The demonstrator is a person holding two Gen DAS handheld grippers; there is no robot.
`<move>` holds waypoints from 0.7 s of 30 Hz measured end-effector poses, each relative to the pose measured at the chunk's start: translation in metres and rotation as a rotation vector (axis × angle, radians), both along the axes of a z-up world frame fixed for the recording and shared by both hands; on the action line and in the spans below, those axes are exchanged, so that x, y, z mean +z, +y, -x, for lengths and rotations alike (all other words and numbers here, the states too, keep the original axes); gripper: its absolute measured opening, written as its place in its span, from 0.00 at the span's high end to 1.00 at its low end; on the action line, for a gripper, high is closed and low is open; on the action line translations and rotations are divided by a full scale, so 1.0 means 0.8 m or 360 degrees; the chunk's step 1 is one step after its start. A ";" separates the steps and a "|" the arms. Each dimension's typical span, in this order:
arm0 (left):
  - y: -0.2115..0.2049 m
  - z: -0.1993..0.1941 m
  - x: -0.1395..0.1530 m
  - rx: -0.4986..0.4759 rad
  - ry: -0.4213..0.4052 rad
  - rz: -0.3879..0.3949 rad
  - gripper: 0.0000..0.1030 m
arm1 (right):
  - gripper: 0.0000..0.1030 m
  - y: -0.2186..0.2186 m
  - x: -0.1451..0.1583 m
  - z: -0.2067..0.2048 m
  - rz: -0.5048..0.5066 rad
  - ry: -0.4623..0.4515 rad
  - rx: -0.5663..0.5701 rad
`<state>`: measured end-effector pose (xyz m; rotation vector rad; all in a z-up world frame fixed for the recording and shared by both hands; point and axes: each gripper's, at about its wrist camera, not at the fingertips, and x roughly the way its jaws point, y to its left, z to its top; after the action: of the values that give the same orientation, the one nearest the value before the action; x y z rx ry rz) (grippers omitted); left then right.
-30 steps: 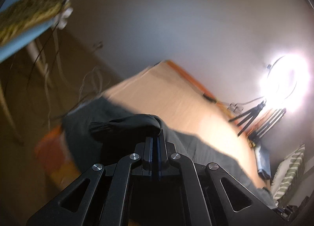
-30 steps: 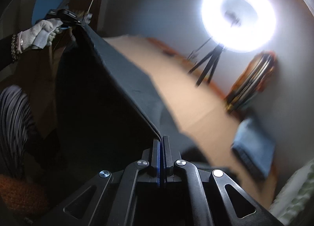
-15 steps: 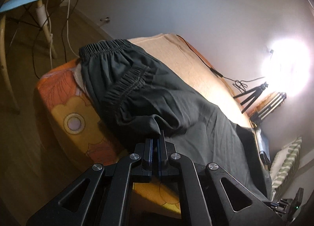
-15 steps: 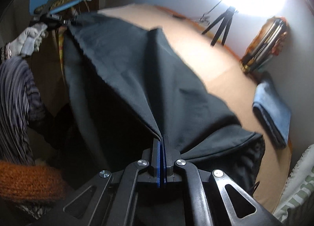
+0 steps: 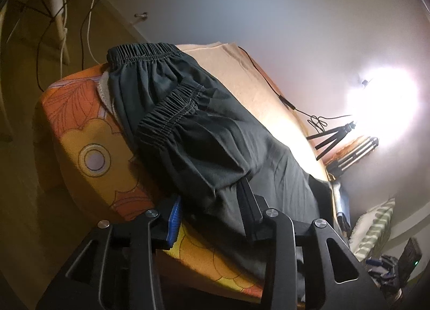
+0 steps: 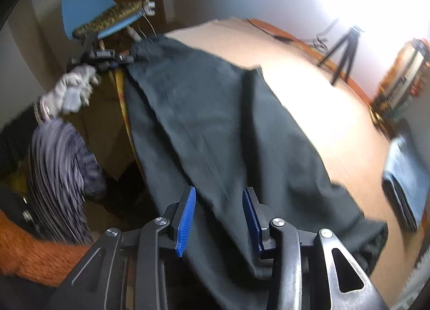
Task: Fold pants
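The dark pants [image 5: 220, 135] lie spread lengthwise on the bed [image 5: 258, 86]. The jaws of both the left gripper [image 5: 212, 210] and right gripper [image 6: 219, 213] have just been opening, released, with cloth loose between them.

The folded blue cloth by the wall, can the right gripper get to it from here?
Probably yes. The folded blue cloth lies in the open on the bed, and the right gripper stands open over the black pants; nothing stands between.
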<state>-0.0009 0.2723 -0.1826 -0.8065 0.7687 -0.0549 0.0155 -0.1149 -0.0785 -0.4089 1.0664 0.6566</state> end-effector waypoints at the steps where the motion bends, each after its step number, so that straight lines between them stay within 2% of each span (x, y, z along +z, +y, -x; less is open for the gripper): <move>1: 0.001 -0.001 0.000 0.0002 0.0000 -0.0002 0.64 | 0.62 0.011 0.006 -0.010 -0.0033 -0.0015 0.0015; 3: 0.005 -0.003 -0.002 0.0017 0.0003 0.0015 0.64 | 0.62 0.036 0.017 -0.032 -0.0099 -0.0045 0.0053; 7: 0.022 -0.004 -0.009 0.0092 -0.0019 0.0128 0.64 | 0.61 0.095 0.027 -0.071 -0.0194 -0.0093 0.0150; 9: 0.026 -0.003 -0.010 0.0122 -0.0039 0.0164 0.64 | 0.61 0.131 0.027 -0.095 -0.0256 -0.0077 0.0202; 16: 0.027 0.004 -0.007 0.0128 -0.0075 0.0147 0.64 | 0.61 0.260 0.011 -0.159 -0.0403 0.0018 0.0390; 21: 0.036 0.004 -0.008 0.0134 -0.0085 0.0142 0.64 | 0.61 0.324 -0.016 -0.193 -0.0382 0.0054 0.0479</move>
<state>-0.0037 0.3008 -0.1894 -0.9177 0.6849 -0.0355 0.1697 0.1440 -0.0912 -0.3527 0.9522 1.0512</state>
